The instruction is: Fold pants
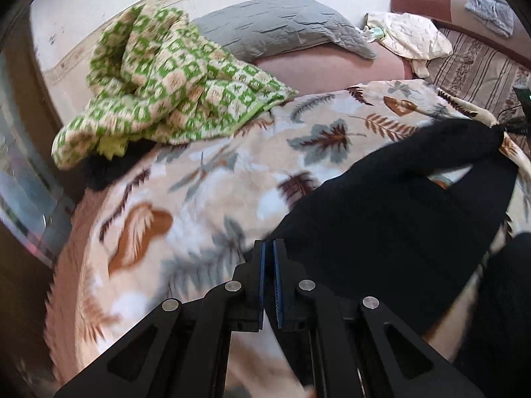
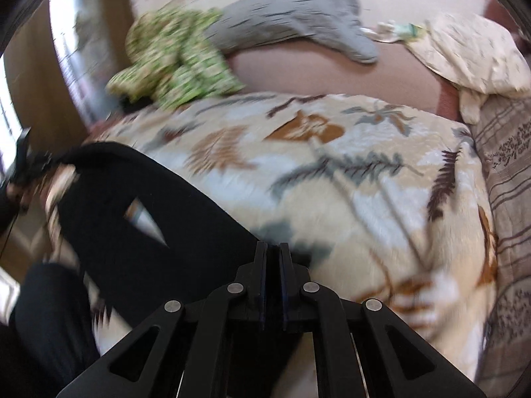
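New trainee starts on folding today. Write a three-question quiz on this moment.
1. True or false: the black pants lie on the leaf-print blanket.
2. Multiple choice: what lies at the head of the bed, beside the green checked blanket? A) a grey pillow B) a red suitcase C) a laptop
3. Fill in: the right tongs are shut on the ____.

Key
1. True.
2. A, the grey pillow.
3. Pants; the left tongs stand nearly shut at the cloth's edge, and a grip cannot be told.
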Demonstrator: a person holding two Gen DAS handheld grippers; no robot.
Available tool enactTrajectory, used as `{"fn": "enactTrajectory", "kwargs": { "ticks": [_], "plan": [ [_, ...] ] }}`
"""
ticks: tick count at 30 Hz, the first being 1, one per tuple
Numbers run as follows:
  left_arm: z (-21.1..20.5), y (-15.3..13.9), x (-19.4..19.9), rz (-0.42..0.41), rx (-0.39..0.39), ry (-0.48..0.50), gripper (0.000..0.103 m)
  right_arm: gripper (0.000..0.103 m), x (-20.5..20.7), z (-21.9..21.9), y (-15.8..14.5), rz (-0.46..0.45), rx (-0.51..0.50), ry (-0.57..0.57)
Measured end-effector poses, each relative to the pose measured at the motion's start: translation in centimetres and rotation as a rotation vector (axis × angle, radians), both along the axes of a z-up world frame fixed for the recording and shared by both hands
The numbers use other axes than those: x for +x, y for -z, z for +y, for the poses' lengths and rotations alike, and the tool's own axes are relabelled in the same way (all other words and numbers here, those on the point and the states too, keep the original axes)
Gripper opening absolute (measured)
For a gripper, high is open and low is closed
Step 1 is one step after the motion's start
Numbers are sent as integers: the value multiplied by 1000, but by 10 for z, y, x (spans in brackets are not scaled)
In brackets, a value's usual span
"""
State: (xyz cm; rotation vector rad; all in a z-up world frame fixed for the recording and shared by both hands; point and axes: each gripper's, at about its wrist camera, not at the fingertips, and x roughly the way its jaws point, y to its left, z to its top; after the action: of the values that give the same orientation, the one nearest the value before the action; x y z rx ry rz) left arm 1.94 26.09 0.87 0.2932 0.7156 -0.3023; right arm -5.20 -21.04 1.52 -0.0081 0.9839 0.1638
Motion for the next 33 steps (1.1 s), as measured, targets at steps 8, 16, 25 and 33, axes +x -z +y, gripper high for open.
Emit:
{"fn": "enactTrajectory", "kwargs": {
  "ticks": [8,16,25,33],
  "plan": [
    [43,26,-60,109,-233,-119,12,24,-62,13,13,95,-94,-99],
    [110,7,-112,138,-895,-403,59,58,-86,-14,-42,-94,170,156],
    [117,67,-93,411,-1228,-578,59,59,-78,-16,-44,-107,225,237],
    [133,90,-80,359,-1296,-618,58,59,-76,-9,-37,-86,202,215]
  ]
}}
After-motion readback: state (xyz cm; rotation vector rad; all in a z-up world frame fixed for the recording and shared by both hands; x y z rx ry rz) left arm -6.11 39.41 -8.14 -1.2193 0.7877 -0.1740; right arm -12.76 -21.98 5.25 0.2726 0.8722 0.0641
